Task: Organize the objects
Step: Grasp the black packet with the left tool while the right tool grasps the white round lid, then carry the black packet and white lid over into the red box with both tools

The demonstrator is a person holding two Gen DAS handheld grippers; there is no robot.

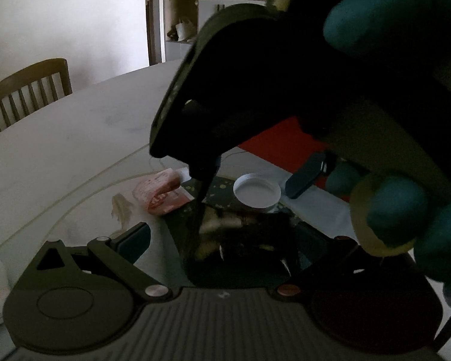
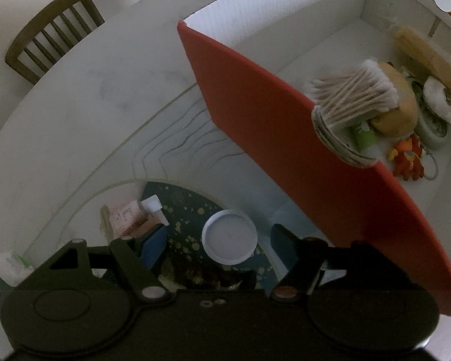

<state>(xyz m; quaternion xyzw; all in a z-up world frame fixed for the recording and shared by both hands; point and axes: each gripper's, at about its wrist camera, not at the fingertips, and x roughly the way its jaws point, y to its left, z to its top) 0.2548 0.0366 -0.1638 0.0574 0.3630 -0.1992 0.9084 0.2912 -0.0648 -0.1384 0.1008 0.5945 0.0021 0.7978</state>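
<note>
A white round lid (image 2: 229, 236) lies on a dark speckled mat (image 2: 183, 207), also in the left wrist view (image 1: 257, 192). A pink packet (image 2: 129, 218) lies at the mat's left edge; it also shows in the left wrist view (image 1: 162, 194). A red-walled white box (image 2: 273, 132) holds a tub of cotton swabs (image 2: 354, 99), a tan lump, a wooden brush and an orange toy (image 2: 407, 159). My right gripper (image 2: 222, 240) is open, straddling the lid from above. My left gripper (image 1: 222, 237) is open over a dark object on the mat; the right gripper's body and a gloved hand (image 1: 388, 207) block its view.
The round white table (image 2: 90, 96) has a wooden chair (image 2: 51, 33) behind it. A white crumpled item (image 2: 9, 266) lies at the left edge. A doorway and shelves show beyond the table in the left wrist view (image 1: 195, 15).
</note>
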